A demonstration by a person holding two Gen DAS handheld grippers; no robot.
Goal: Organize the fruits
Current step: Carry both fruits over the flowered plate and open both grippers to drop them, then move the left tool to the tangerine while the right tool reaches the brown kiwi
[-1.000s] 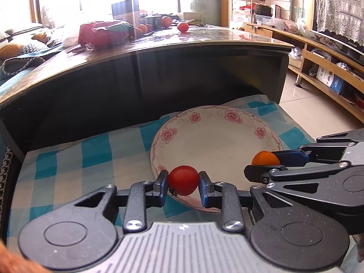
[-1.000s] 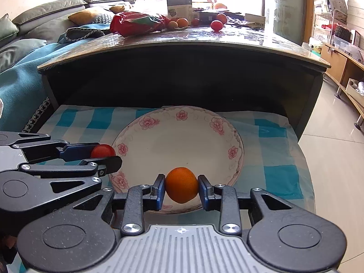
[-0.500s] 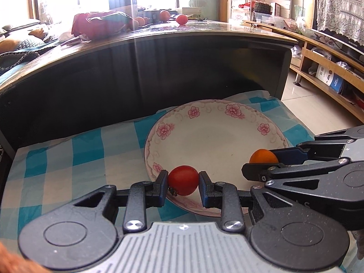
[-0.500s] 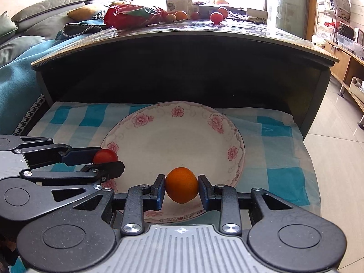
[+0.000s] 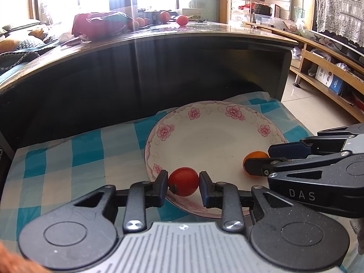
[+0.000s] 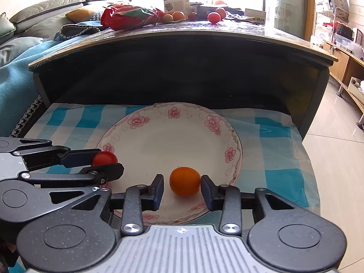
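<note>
right tool (image 6: 182, 187) jaws now parted, orange (image 6: 184, 181) released onto plate (image 6: 229, 136), both tools lower

Plate (image 6: 229, 141) on cloth (image 6: 273, 150), tomato (image 6: 105, 158) left of orange (image 6: 184, 181) in plate

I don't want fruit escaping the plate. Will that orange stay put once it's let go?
Probably rolls a little: the orange is round and the plate looks glossy. The raised rim would likely stop it. The right gripper looks open, a gap beside the orange.
</note>
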